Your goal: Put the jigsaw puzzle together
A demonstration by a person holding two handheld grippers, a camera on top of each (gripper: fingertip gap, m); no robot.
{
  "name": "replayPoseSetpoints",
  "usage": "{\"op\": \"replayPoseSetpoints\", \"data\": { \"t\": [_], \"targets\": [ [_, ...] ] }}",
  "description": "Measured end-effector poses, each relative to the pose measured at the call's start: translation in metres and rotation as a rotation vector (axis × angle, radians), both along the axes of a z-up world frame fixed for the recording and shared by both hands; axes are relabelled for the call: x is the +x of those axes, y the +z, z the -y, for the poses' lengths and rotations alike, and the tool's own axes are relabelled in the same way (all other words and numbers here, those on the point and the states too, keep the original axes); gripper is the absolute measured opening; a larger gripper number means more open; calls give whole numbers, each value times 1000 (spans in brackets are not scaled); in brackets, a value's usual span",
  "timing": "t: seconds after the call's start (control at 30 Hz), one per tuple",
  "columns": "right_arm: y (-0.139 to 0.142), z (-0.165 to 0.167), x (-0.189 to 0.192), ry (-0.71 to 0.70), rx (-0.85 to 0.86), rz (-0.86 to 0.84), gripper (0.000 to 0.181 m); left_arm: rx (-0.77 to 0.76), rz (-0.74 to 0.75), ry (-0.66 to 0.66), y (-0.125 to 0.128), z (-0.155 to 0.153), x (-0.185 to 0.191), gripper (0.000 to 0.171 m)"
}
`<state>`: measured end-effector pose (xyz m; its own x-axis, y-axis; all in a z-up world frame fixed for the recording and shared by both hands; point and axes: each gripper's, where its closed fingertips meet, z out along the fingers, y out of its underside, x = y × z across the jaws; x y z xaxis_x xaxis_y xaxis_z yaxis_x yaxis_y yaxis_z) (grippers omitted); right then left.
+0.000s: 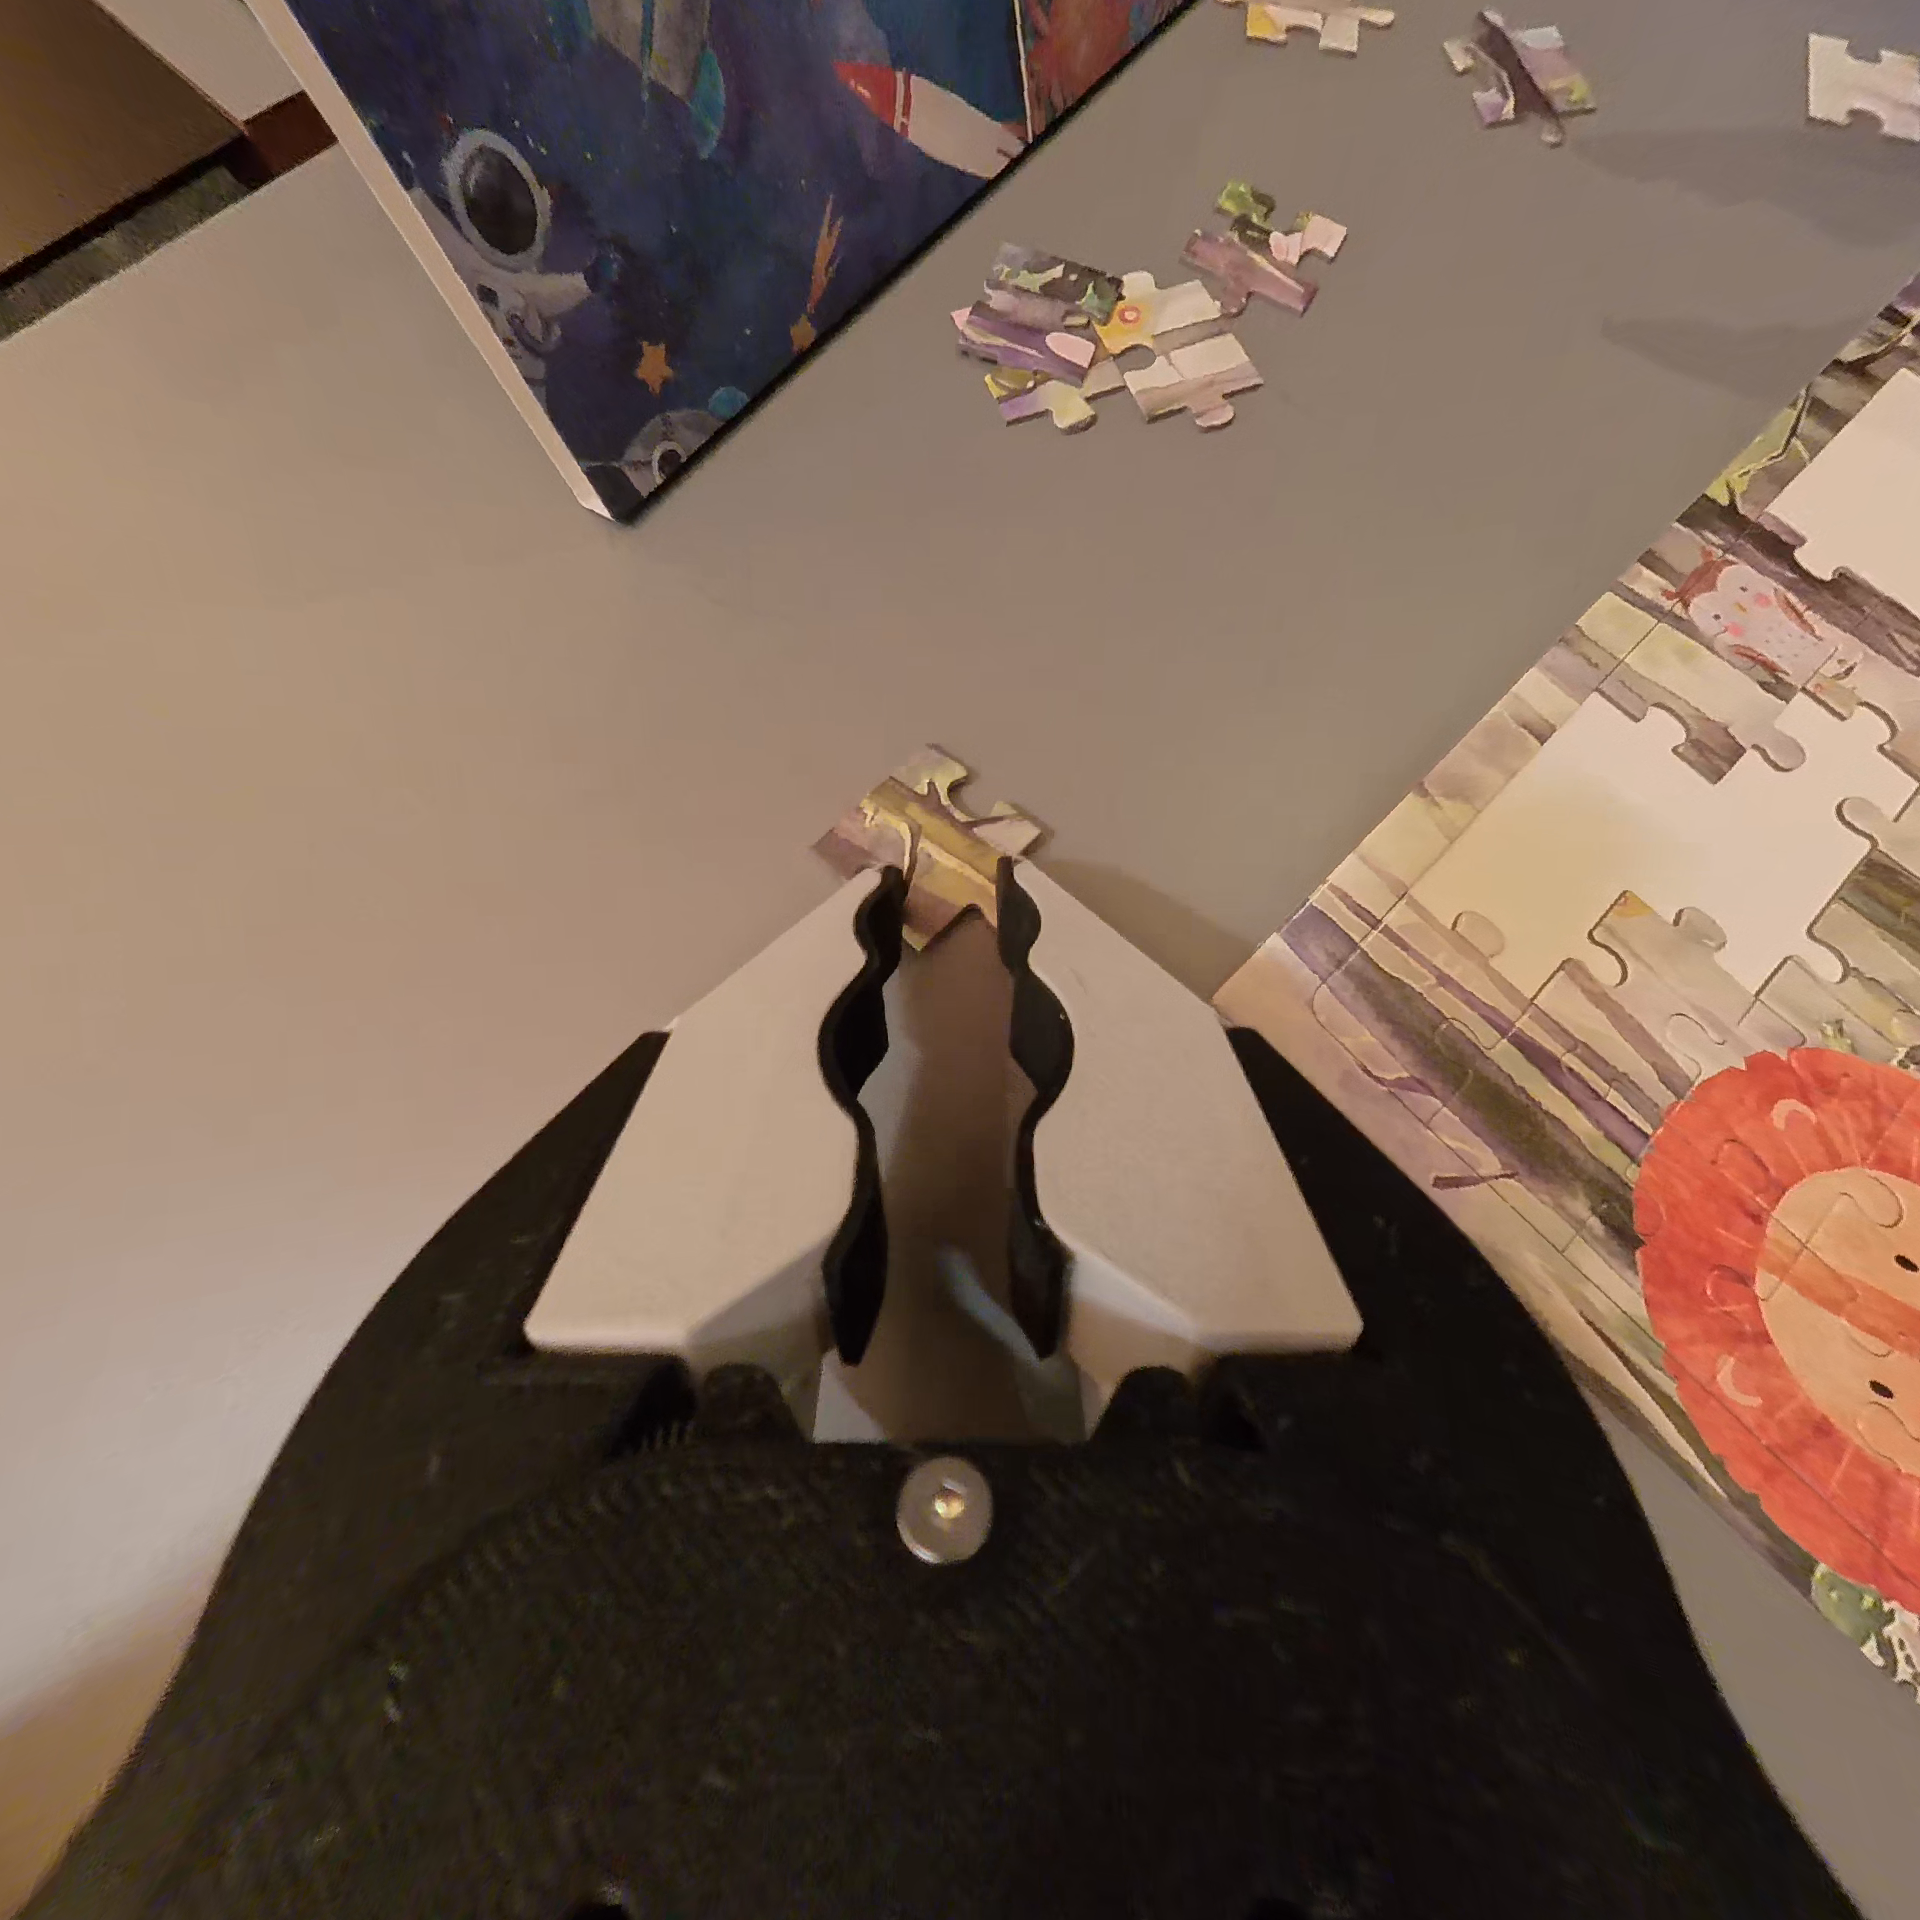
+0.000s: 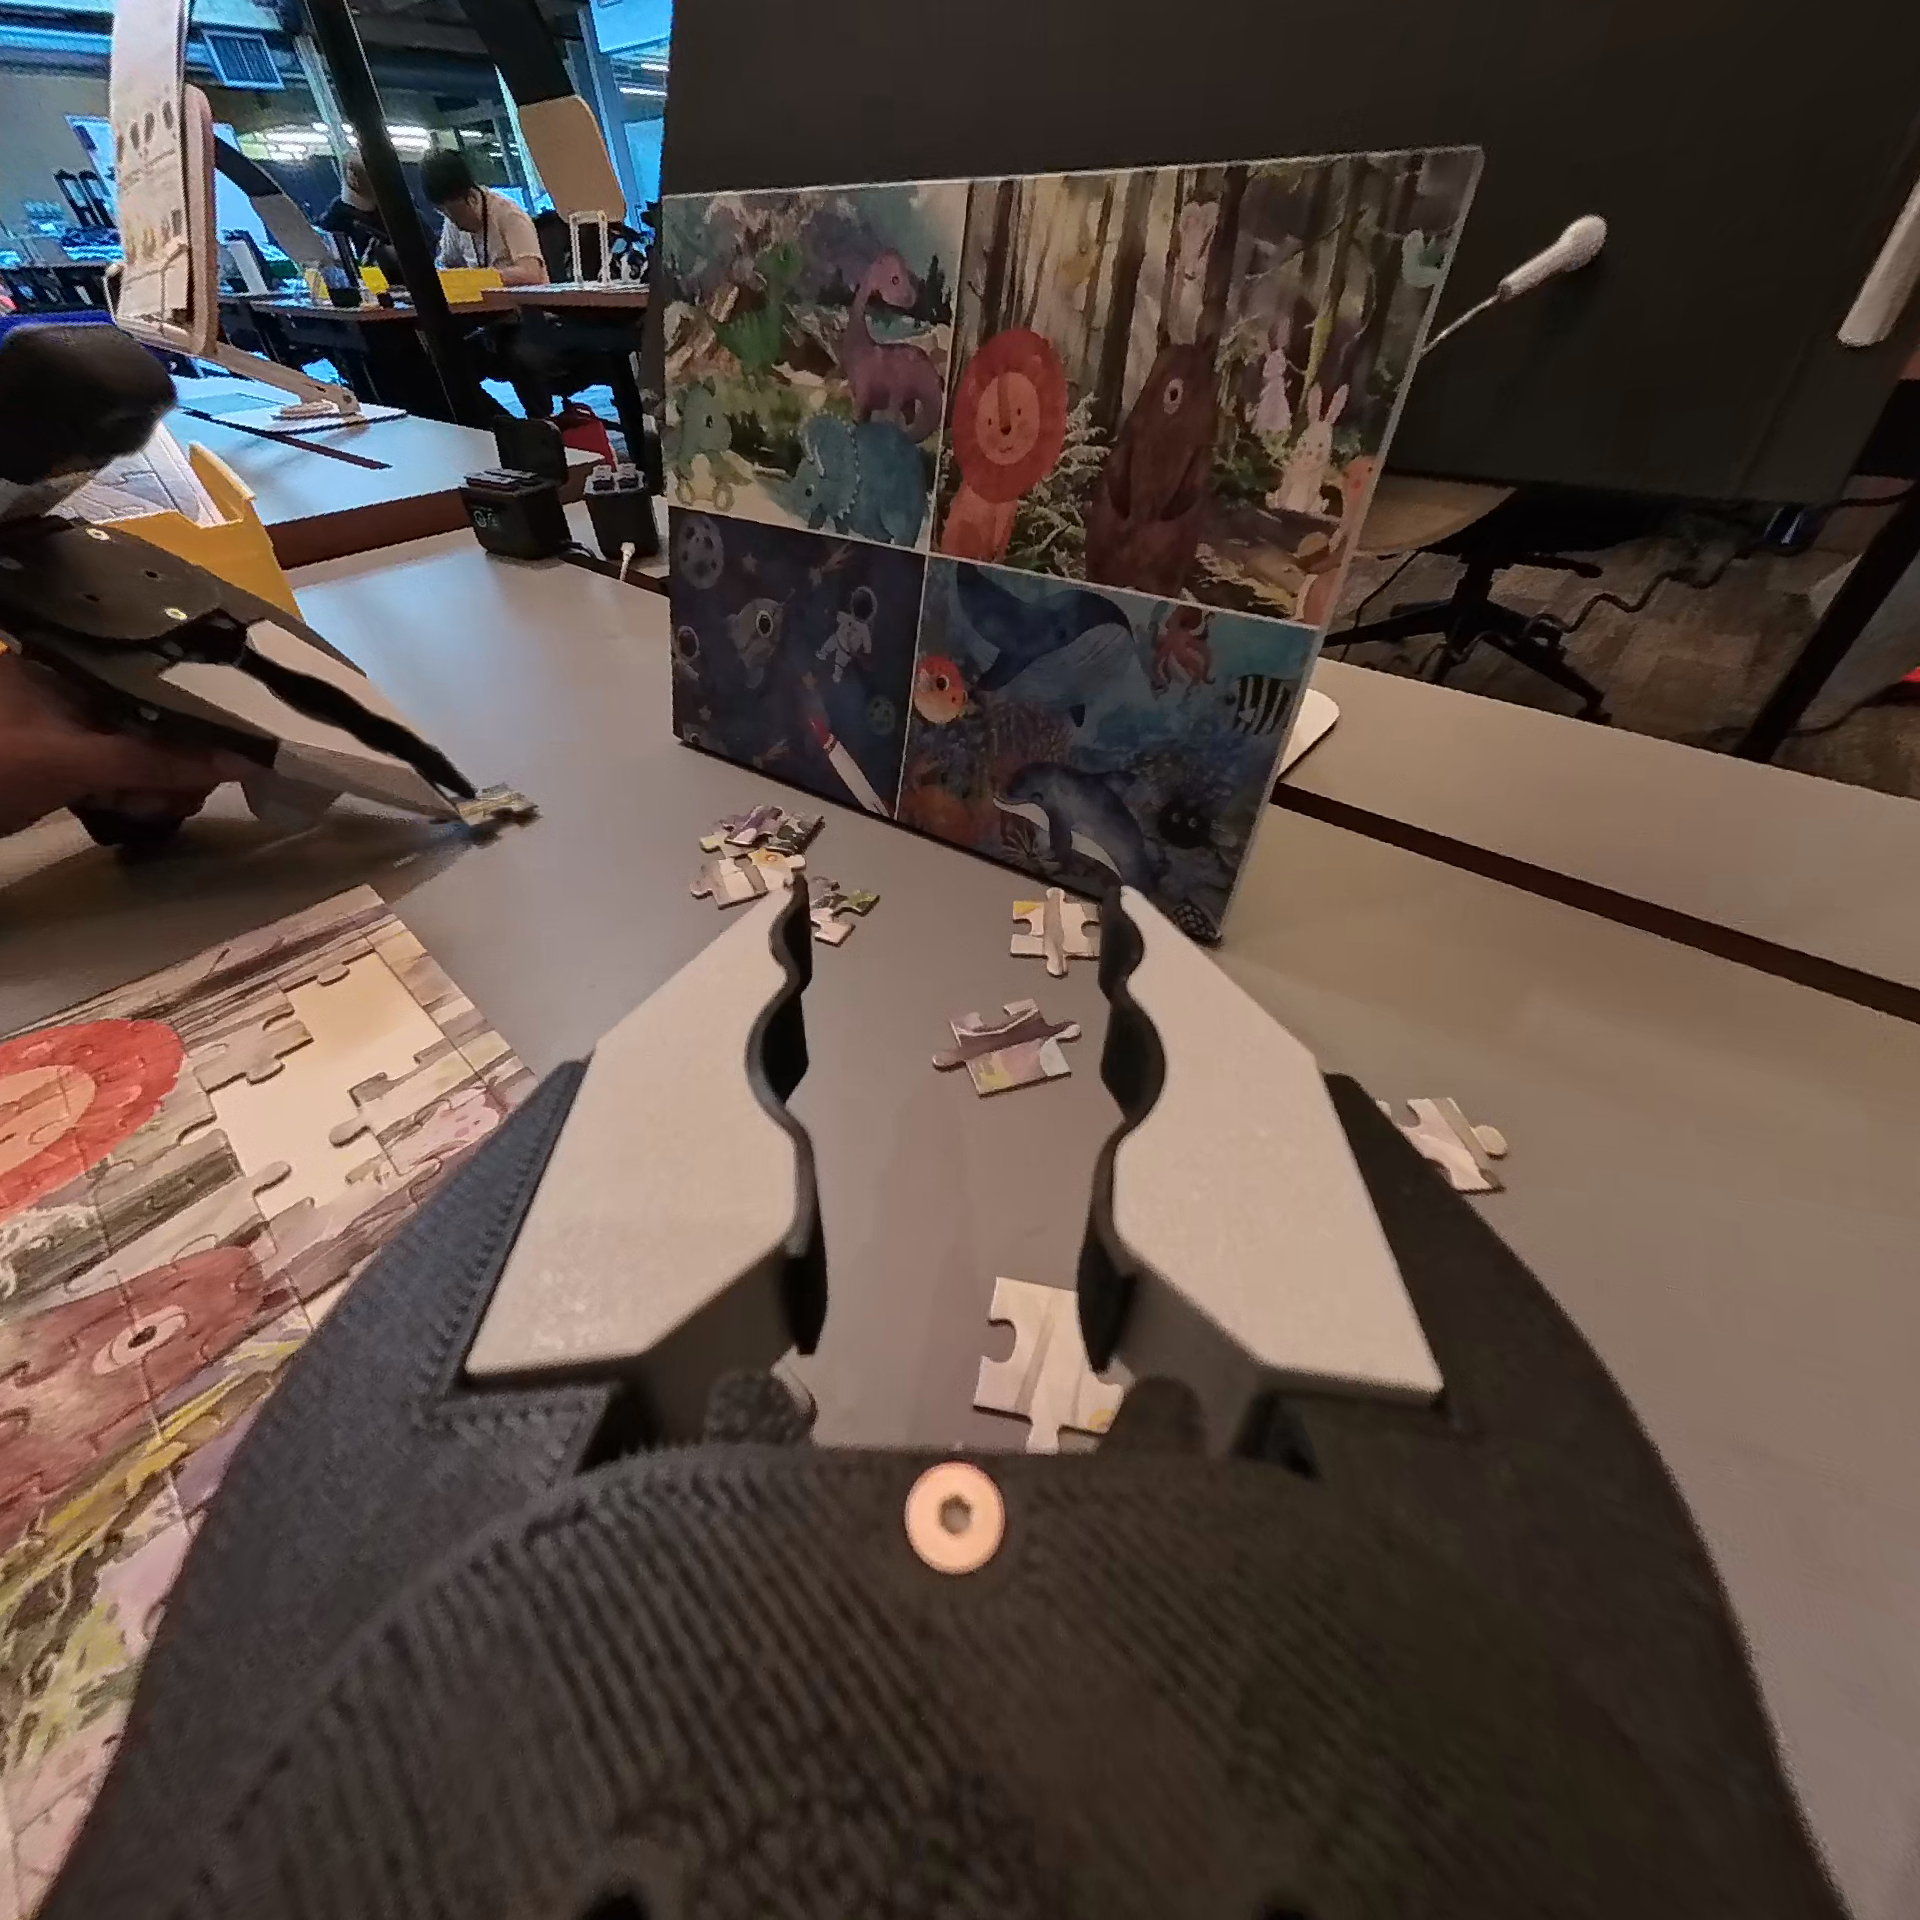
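Observation:
My left gripper (image 1: 948,878) is closed down on a small loose puzzle piece (image 1: 935,810) with green and purple print, its tips touching the grey table (image 1: 312,727). In the right wrist view the left gripper (image 2: 457,798) pins that piece (image 2: 501,805) low at the left. The partly built puzzle (image 1: 1558,935), with an orange lion, lies to the right; it also shows in the right wrist view (image 2: 208,1143). My right gripper (image 2: 956,906) is open and empty above loose pieces, one (image 2: 1003,1044) between its fingers and one (image 2: 1039,1361) near its base.
The puzzle box (image 2: 1039,499) stands upright behind the pieces; its corner (image 1: 675,208) is ahead of the left gripper. A cluster of loose pieces (image 1: 1112,343) lies beyond it. More pieces (image 2: 1449,1138) lie right. A person's hand (image 2: 62,748) holds the left gripper. About 30 centimetres separates my left fingertips from my right.

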<state>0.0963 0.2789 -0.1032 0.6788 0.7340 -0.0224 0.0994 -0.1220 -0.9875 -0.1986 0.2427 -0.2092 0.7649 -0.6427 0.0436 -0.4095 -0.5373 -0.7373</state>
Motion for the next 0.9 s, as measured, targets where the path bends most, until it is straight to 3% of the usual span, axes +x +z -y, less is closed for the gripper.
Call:
{"op": "replayPoseSetpoints", "data": {
  "t": [0.23, 0.43, 0.47, 0.9],
  "targets": [
    [5, 2, -2, 6, 18, -11, 54, 33, 77, 15, 11, -3, -1, 17],
    [-11, -2, -4, 15, -34, -9, 53, 65, 93, 18, 20, -4, -2, 16],
    [-11, -2, -4, 19, -39, -18, 53, 73, 95, 6, 22, -2, -1, 0],
    [-6, 1, -6, 31, -32, -30, 53, 71, 101, 12, 20, -4, -1, 6]
  ]
}}
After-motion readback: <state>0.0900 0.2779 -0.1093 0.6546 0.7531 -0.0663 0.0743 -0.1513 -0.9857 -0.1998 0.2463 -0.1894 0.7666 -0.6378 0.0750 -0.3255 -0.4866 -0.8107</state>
